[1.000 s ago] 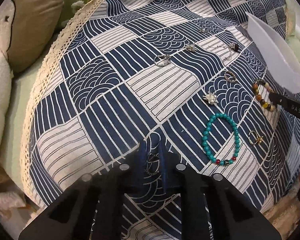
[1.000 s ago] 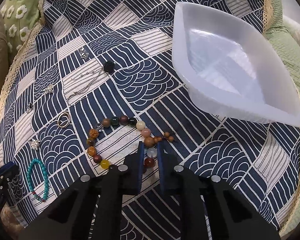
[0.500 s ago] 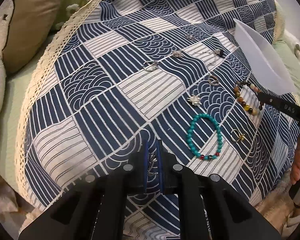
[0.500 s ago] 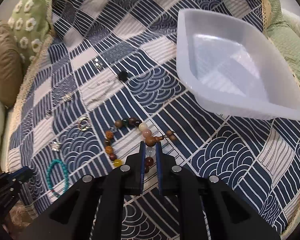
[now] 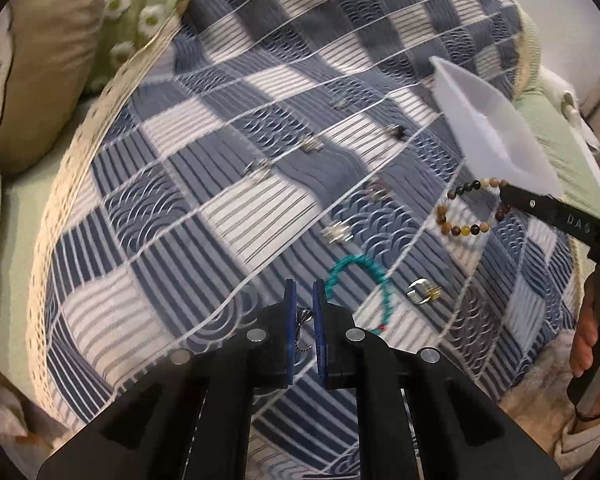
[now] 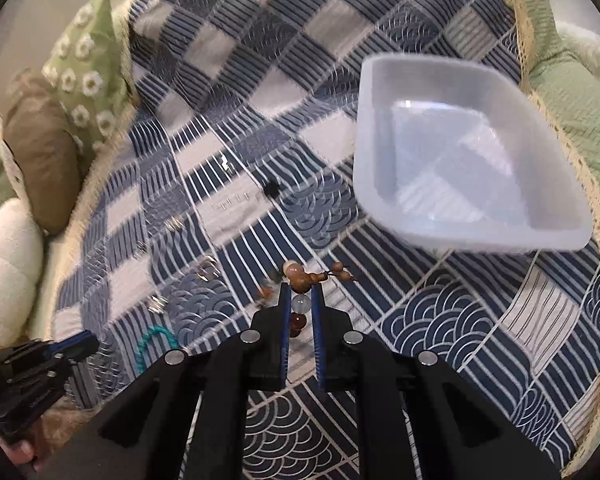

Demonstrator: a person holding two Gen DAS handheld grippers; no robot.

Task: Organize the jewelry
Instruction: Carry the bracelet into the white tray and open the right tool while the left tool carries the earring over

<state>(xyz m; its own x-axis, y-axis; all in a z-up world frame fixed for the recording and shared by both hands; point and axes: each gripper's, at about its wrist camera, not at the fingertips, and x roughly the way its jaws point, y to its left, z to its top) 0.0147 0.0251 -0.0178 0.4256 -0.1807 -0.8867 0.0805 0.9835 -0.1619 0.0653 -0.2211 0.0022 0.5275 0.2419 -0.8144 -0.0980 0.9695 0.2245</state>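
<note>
My left gripper is shut on a small silver ring and holds it above the patterned cloth. My right gripper is shut on a brown multicolour bead bracelet, lifted off the cloth; the bracelet hangs from it in the left wrist view. The white plastic tray sits ahead and to the right of the right gripper and looks empty. A turquoise bead bracelet lies on the cloth just ahead of the left gripper.
Several small silver rings and earrings lie scattered on the cloth, among them a ring and a flower piece. A chain with a black bead lies mid-cloth. Pillows sit at the left. Green bedding lies beyond the tray.
Both grippers have closed on their pieces and lifted: the left with the silver ring, the right with the brown bead bracelet, which has left the cloth. Both views have risen.
</note>
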